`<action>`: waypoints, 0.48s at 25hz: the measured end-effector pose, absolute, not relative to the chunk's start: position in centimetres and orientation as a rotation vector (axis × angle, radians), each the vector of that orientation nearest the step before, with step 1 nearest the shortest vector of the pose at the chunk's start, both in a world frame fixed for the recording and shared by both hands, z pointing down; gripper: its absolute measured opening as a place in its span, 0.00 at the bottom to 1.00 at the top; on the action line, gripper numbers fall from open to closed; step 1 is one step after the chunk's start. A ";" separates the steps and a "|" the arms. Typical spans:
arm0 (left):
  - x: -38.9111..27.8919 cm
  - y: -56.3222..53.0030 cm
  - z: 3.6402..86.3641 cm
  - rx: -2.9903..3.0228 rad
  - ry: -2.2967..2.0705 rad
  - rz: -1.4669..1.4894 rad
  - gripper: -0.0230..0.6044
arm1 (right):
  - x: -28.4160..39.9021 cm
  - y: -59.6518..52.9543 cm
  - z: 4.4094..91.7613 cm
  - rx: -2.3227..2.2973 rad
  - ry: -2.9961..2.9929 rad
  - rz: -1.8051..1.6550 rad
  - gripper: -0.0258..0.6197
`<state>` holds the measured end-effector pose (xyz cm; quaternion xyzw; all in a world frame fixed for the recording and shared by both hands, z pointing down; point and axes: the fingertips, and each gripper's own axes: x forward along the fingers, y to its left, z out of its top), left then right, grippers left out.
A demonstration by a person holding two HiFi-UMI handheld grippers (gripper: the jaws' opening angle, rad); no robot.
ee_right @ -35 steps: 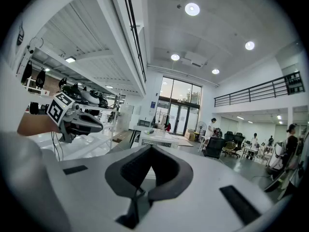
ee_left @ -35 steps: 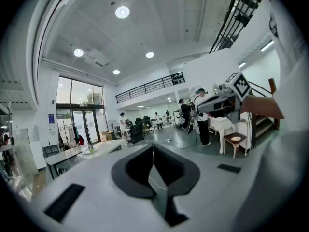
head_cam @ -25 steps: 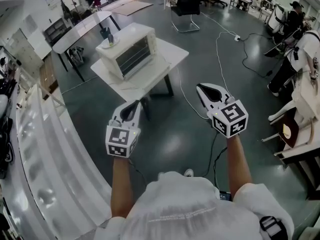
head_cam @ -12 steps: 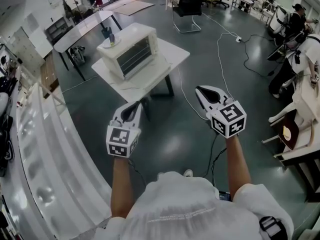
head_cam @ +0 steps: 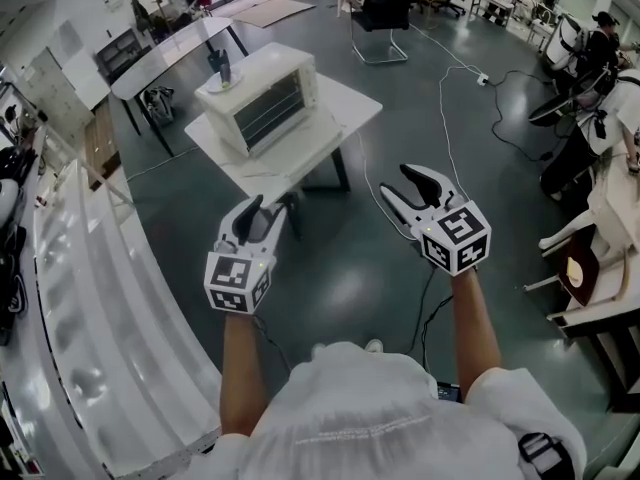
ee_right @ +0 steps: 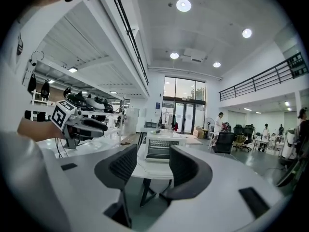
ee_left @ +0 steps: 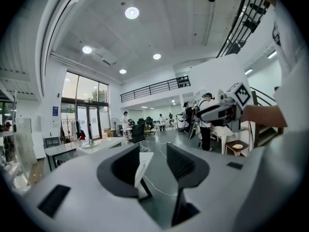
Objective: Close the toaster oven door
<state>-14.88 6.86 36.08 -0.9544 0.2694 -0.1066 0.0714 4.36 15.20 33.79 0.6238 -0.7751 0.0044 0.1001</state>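
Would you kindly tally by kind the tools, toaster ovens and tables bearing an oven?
Tools: 2, left tool and right tool, jaws have just been opening, nothing between them
Toaster oven: 1
Table under it: 1
Total: 4

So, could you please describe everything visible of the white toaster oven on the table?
The boxy cream-white toaster oven stands on a white table, front towards the person. Wire racks show inside; its door seems folded down flat in front. A small dish with a dark object sits on top. Nothing else touches it.
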 end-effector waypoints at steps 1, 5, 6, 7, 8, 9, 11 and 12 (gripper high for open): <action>-14.6 6.9 36.3 -2.868 0.807 -0.328 0.31 | 4.6 15.1 33.8 1.839 -2.291 0.011 0.35; -13.4 7.2 37.0 -2.867 0.810 -0.353 0.31 | 6.0 15.0 34.2 1.817 -2.280 0.001 0.35; -13.0 7.3 37.1 -2.867 0.817 -0.352 0.31 | 6.5 15.0 34.3 1.813 -2.275 0.001 0.35; -12.6 7.4 37.3 -2.866 0.825 -0.353 0.30 | 7.0 15.0 34.5 1.807 -2.270 0.000 0.35; -12.2 7.5 37.4 -2.862 0.835 -0.358 0.30 | 7.5 15.1 34.6 1.802 -2.268 -0.003 0.35; -11.8 7.6 37.5 -2.857 0.845 -0.367 0.30 | 7.9 15.1 34.6 1.795 -2.269 -0.008 0.35; -11.1 7.7 37.8 -2.849 0.869 -0.391 0.29 | 8.7 15.2 34.7 1.778 -2.280 -0.017 0.35; -10.8 7.7 38.1 -2.849 0.886 -0.403 0.29 | 9.0 15.1 34.8 1.769 -2.284 -0.019 0.35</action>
